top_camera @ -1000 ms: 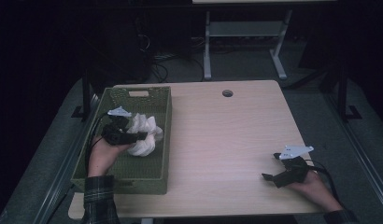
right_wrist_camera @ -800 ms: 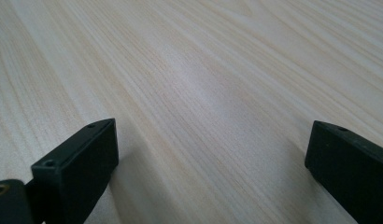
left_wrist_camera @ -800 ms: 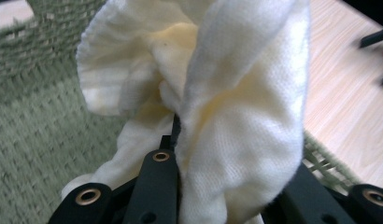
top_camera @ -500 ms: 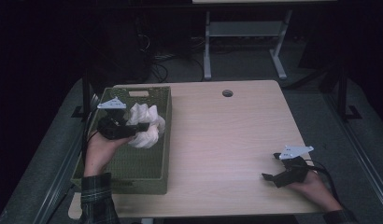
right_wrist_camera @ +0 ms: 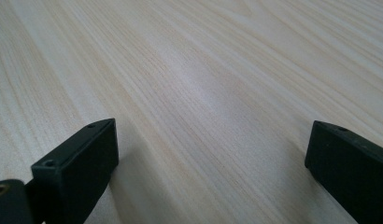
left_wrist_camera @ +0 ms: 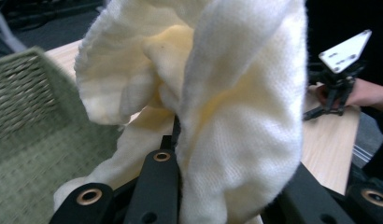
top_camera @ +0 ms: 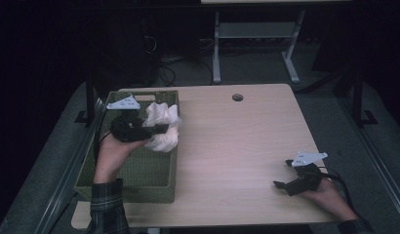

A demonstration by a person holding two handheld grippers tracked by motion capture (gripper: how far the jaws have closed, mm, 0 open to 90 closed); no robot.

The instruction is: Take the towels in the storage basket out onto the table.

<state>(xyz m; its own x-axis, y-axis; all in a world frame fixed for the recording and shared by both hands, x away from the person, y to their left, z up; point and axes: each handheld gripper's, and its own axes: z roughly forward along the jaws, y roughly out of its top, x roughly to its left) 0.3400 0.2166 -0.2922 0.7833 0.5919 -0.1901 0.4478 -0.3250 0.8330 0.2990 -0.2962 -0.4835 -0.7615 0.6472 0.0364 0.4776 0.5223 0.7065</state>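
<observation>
The cream knitted cloth [top_camera: 161,127] looks light, soft and floppy — best pinched through a thick bunched fold, as the left gripper [top_camera: 159,129] clamps it now above the green basket [top_camera: 139,183] at the tabletop's left edge — while the right gripper [top_camera: 281,185] rests with its jaws apart near the right front corner.

cream knit cloth [top_camera: 161,126], bunched, hanging above green basket [top_camera: 139,170]
</observation>
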